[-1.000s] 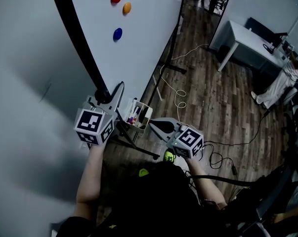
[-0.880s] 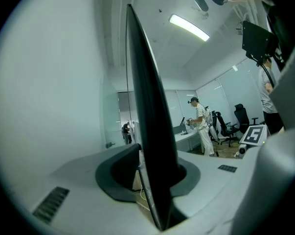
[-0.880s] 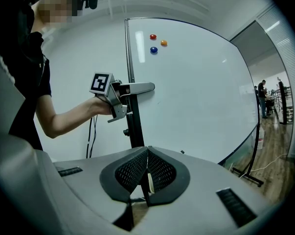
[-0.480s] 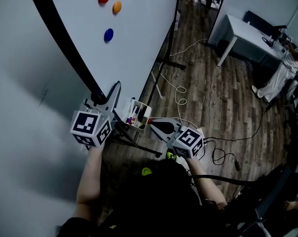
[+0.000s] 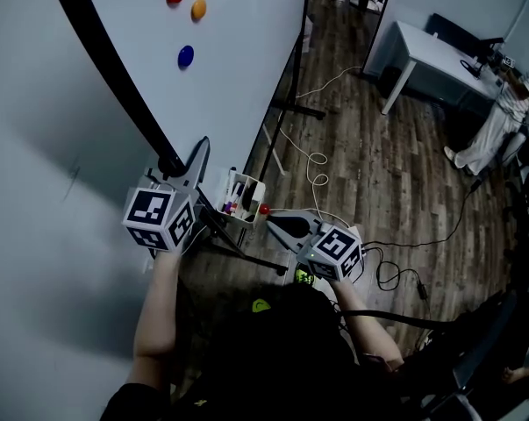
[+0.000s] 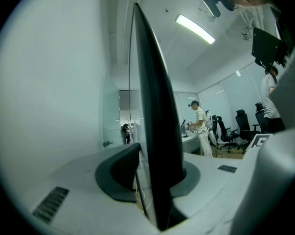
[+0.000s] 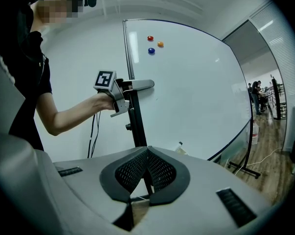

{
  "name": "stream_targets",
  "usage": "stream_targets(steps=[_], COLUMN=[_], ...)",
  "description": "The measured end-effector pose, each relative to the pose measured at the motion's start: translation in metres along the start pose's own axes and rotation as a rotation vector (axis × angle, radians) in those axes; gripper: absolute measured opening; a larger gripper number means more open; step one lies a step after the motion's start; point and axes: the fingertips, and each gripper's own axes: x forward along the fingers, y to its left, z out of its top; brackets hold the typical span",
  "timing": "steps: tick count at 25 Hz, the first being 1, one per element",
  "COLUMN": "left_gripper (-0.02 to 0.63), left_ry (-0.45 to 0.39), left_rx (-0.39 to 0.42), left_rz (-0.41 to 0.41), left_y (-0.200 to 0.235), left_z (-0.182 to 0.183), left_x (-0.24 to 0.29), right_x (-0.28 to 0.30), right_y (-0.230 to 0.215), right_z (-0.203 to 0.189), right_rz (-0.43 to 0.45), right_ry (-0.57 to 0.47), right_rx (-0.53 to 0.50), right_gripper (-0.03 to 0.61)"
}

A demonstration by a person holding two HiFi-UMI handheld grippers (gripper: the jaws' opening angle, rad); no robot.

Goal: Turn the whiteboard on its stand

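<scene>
The whiteboard is a large white panel with a black frame edge, and it hangs on a black stand post. My left gripper is shut on that frame edge. In the left gripper view the dark edge runs upright between the jaws of the left gripper. The right gripper view shows the left gripper clamped at the board's side. My right gripper hangs lower to the right, away from the board, its mesh pads closed together on nothing.
Three coloured magnets stick to the board. A small tray of markers sits at the stand. The stand's feet and loose cables lie on the wood floor. A white desk and a person are at the far right.
The magnets and black frame edge have slid left in the head view, the board turning with them. My left gripper stays clamped on the edge. The marker tray shows more fully.
</scene>
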Motion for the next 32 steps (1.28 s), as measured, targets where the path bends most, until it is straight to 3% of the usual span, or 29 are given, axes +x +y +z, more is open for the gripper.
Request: stream_targets(steps=[14, 32], left_gripper=[0.109, 0.109], left_ry=[-0.037, -0.078], left_rx=[-0.027, -0.036], left_rz=[0.007, 0.015], left_y=[0.011, 0.019], left_z=[-0.065, -0.099], left_x=[0.014, 0.019], right_x=[-0.007, -0.027], right_y=[-0.016, -0.025], right_z=[-0.067, -0.107], right_rz=[-0.041, -0.067], right_ry=[0.038, 0.086], right_rx=[-0.026, -0.083], right_gripper=[0.021, 0.021])
